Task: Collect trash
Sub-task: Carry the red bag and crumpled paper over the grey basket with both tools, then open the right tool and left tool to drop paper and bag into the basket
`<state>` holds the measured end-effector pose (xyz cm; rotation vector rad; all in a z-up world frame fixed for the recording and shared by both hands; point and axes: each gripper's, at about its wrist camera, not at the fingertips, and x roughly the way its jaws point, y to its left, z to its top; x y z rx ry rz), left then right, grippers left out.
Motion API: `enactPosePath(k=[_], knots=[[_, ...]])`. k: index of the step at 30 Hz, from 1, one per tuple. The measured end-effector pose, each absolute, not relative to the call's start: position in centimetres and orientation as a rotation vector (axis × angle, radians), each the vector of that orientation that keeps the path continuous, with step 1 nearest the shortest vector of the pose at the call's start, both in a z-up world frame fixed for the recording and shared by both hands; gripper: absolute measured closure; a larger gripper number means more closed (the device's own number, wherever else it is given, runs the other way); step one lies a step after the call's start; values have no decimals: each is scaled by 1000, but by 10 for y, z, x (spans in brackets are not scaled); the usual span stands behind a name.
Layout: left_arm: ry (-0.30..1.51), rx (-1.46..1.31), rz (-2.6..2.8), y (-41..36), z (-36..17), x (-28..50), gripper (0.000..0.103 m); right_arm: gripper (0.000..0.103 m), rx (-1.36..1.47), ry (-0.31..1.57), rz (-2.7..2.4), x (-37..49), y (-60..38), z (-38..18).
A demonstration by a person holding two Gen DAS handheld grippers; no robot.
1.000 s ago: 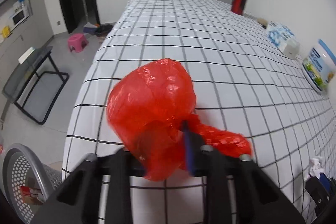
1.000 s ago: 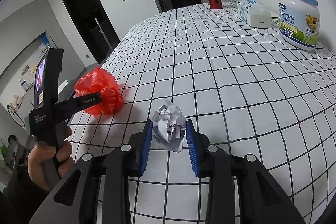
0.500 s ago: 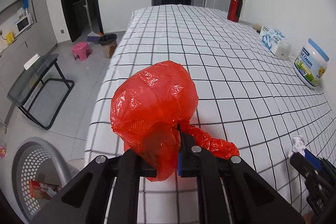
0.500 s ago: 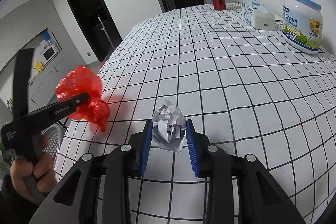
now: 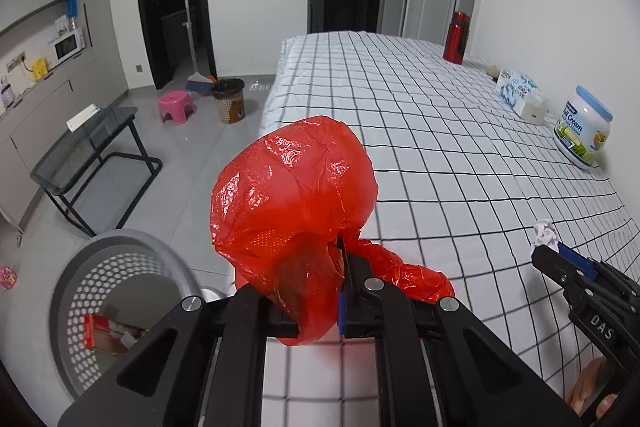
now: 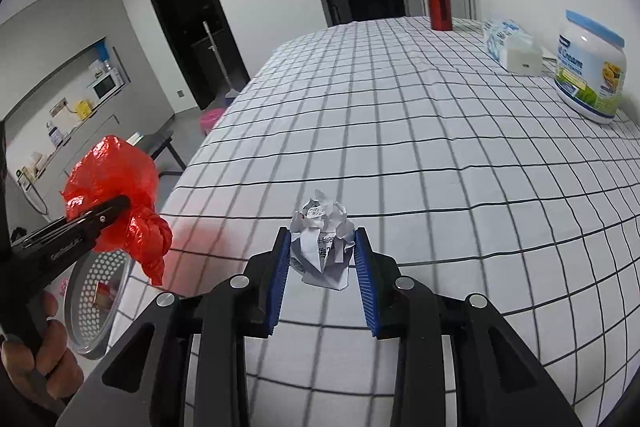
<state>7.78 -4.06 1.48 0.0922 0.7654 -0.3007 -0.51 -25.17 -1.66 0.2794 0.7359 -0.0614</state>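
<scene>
The left claw (image 5: 340, 291) is clenched on the twisted neck of a red plastic bag (image 5: 296, 195); the bag's puffed body bulges above and ahead of the black fingers, and a knotted tail hangs off to the right. In the right wrist view the same claw (image 6: 120, 205) holds the bag (image 6: 114, 183) in the air past the left edge of the tabletop (image 6: 420, 131), above a grey perforated laundry-style basket (image 6: 94, 299) that stands on the floor. A hand (image 6: 40, 355) grips the claw's handle low in that view. From the left wrist view the basket (image 5: 120, 267) sits below and left of the bag, with a small red-and-white carton (image 5: 102, 335) lying in it.

The right claw (image 6: 322, 259) is clenched on a crumpled ball of white printed paper (image 6: 322, 243), its blue pads pressed against both sides; whether the ball rests on the checked cloth or is just above it cannot be told. In the left wrist view that claw (image 5: 550, 247) shows at the right edge with the paper (image 5: 544, 233) at its tip.

Farther back on the tabletop stand a blue-lidded tub labelled "Cream" (image 6: 592, 67), a pack of tissues (image 6: 502, 39) and a red flask (image 6: 439, 2). On the floor beyond are a small brown bin (image 5: 229, 99), a pink stool (image 5: 176, 106) and a glass side table (image 5: 92, 143).
</scene>
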Motion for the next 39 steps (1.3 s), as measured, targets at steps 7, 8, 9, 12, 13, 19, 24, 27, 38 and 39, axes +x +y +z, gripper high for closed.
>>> enactPosePath(k=[7, 8, 9, 12, 13, 19, 24, 27, 38, 39], knots=[[755, 77, -254, 3, 19, 54, 92, 72, 244, 737, 19, -1, -206, -10], [756, 78, -244, 11, 18, 52, 92, 72, 237, 738, 32, 0, -199, -10], [757, 78, -236, 17, 18, 51, 92, 72, 229, 738, 51, 3, -189, -9], [758, 79, -197, 40, 16, 46, 92, 72, 205, 742, 104, 8, -160, -7], [758, 75, -182, 52, 15, 43, 92, 72, 199, 744, 121, 10, -151, -7], [773, 44, -97, 104, 7, 38, 92, 72, 146, 764, 244, 25, -87, -8], [801, 34, -36, 141, -5, 40, 92, 72, 106, 789, 338, 39, -36, -10], [821, 34, -7, 160, -12, 43, 92, 72, 85, 801, 388, 47, -8, -11], [868, 54, 31, 201, -31, 68, 91, 72, 45, 879, 478, 69, 53, -35], [873, 53, 29, 202, -32, 70, 91, 72, 45, 883, 479, 71, 55, -36]])
